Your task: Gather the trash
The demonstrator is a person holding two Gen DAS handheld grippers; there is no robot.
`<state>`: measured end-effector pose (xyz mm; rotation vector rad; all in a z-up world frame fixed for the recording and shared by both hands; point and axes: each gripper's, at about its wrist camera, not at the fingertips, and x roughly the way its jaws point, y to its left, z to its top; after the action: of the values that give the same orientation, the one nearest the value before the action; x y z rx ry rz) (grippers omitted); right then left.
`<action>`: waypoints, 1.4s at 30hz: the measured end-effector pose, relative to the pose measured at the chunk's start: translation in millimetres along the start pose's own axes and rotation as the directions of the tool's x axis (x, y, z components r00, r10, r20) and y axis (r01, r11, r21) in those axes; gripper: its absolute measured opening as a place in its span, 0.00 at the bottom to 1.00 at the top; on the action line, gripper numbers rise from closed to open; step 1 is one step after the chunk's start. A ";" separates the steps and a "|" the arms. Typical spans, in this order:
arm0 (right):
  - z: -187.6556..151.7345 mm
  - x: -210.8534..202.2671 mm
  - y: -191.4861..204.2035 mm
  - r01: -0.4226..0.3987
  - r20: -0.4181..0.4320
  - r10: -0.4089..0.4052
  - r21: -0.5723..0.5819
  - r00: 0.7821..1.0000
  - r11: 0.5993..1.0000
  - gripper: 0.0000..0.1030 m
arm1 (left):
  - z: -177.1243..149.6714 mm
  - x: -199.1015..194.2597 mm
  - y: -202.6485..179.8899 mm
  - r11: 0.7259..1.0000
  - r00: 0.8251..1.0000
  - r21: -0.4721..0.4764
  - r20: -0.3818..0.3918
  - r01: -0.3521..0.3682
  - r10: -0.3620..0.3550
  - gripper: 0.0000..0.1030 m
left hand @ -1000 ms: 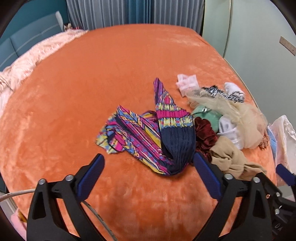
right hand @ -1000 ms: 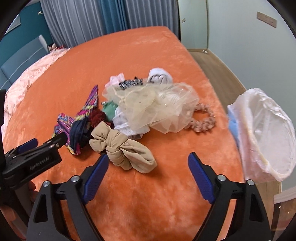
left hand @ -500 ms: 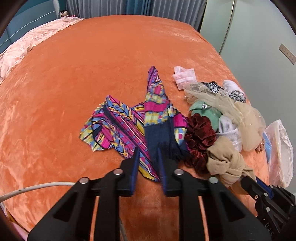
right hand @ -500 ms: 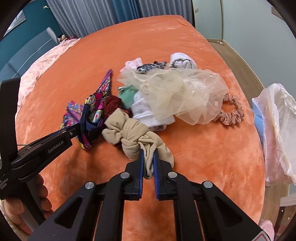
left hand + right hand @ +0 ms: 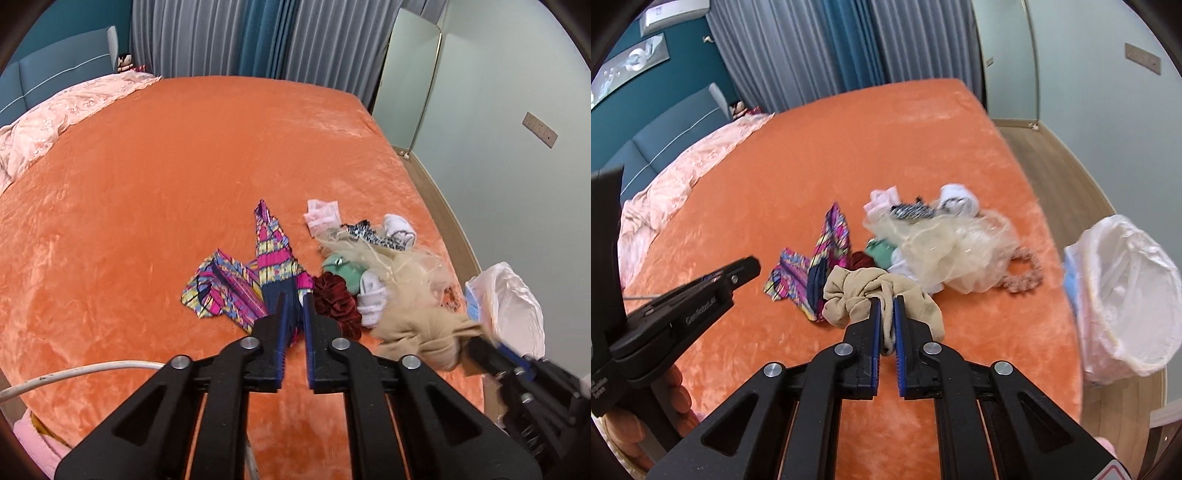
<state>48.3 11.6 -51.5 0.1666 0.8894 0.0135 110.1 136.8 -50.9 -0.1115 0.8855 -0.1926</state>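
Both tools, wide open 1 second ago, have clamped: left tool (image 5: pixel 294 308) grips the striped cloth (image 5: pixel 258 280), right tool (image 5: pixel 885 317) the beige scrunchie (image 5: pixel 871 295), lifted beside the bin bag (image 5: pixel 1126 295), ready for dropping in.

My left wrist view looks forward along its fingers (image 5: pixel 281 325) from low over the near edge of the bed (image 5: pixel 184 166), facing the curtains (image 5: pixel 229 37) at the far end. My right wrist view sits just to the right at much the same height and heading, close behind its own fingers (image 5: pixel 875 325). Both take in the same heap of cloth items (image 5: pixel 369 273) (image 5: pixel 923 243) mid-bed and the lined bin (image 5: pixel 509 302) (image 5: pixel 1126 295) off the bed's right side. Each view also catches the other tool: the right gripper (image 5: pixel 517 373) at my left view's lower right, the left gripper (image 5: pixel 701 299) at my right view's left.
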 end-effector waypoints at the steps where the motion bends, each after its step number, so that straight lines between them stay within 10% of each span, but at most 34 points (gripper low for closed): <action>1: -0.2 -4.2 -2.4 0.009 0.005 -0.009 0.006 1.000 1.000 0.07 | -1.8 2.4 0.9 1.000 1.000 -0.010 -0.014 -0.005 0.005 0.32; 4: -2.5 -11.3 -10.1 0.023 0.016 -0.023 0.015 1.000 1.000 0.07 | -7.8 13.1 8.1 0.998 0.999 -0.057 -0.028 -0.032 0.031 0.67; 13: 0.5 -1.4 -22.4 0.030 0.003 -0.030 0.064 1.000 0.997 0.07 | -9.3 88.5 15.6 0.992 0.989 -0.088 -0.124 -0.093 0.082 0.76; 23: 3.3 24.7 -17.4 0.026 -0.044 -0.024 0.057 0.999 0.998 0.07 | -14.7 111.2 19.1 0.994 0.979 -0.054 -0.182 -0.099 0.088 0.09; 42: 17.3 -60.9 -44.0 0.043 0.119 -0.057 0.115 0.991 0.992 0.07 | 26.7 -64.1 -56.4 0.986 0.988 0.075 0.036 0.150 -0.153 0.02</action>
<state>20.8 -39.3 -0.4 0.2476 0.7720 -0.0928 84.5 95.8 24.4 -0.1152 0.8274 -0.3626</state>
